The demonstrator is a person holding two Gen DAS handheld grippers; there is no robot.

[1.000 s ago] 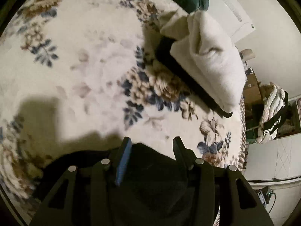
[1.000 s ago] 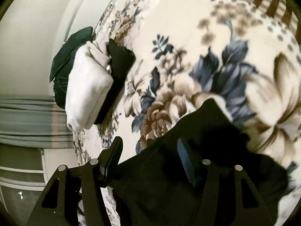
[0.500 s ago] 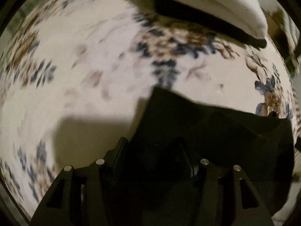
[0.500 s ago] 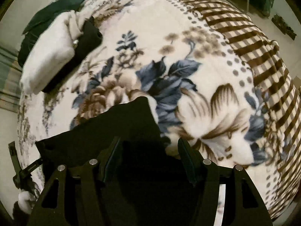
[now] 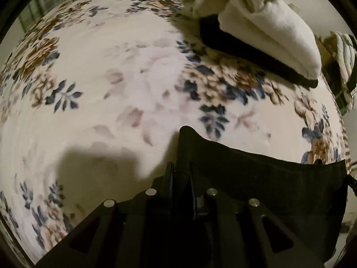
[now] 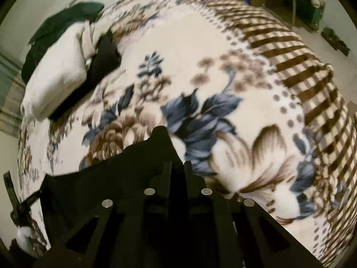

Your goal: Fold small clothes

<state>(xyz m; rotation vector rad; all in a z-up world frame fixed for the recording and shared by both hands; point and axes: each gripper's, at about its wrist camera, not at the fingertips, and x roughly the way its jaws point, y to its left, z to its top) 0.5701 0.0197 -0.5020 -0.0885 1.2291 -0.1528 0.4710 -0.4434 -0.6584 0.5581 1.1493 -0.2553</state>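
Change: jaws apart half a second ago, now pinched.
Left gripper: clamped on black garment corner.
Right gripper: clamped on opposite corner.
Garment: stretched, near folded stack.
Meaning: ready for lift and fold.

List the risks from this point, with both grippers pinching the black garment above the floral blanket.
1. The left gripper and right gripper each pinch only a corner of the black garment; the fabric could slip out.
2. The garment is stretched between them, so uneven motion may skew the fold.
3. The folded stack, a white piece on a black one, lies close ahead; the swinging garment might disturb it.
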